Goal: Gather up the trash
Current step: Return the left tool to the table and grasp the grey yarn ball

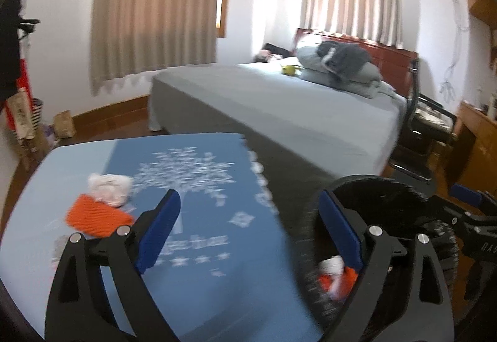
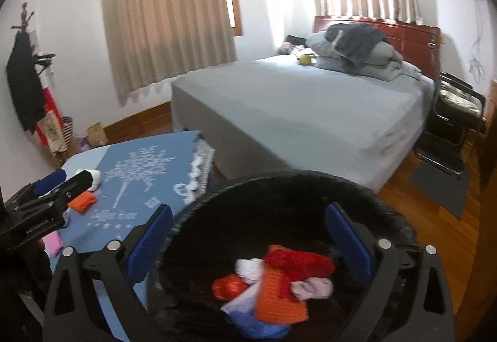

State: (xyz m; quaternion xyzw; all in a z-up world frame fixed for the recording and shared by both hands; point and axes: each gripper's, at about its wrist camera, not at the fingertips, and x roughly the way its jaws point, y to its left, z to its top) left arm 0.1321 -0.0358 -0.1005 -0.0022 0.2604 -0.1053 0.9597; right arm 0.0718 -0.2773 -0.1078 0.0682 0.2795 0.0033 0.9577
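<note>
Mid-collection, between picks imo: R gripper [image 2: 248, 236] spread wide, nothing btwn pads, hanging right over the black bin [image 2: 310, 186]; orange, white, red and blue scraps [image 2: 279, 289] already lie inside. L gripper [image 1: 248, 230] also spread, empty, over the blue table [image 1: 217, 280], bin rim just beside its R finger. Both point fwd and down. Remaining trash sits left on the table: orange piece [image 1: 96, 216] touching a white wad [image 1: 108, 188]; something pale nearer, too blurred to ID. Next move prob: swing L left and down, straddle orange piece, close, carry to bin. Bed [image 1: 279, 99] behind, irrelevant.
</note>
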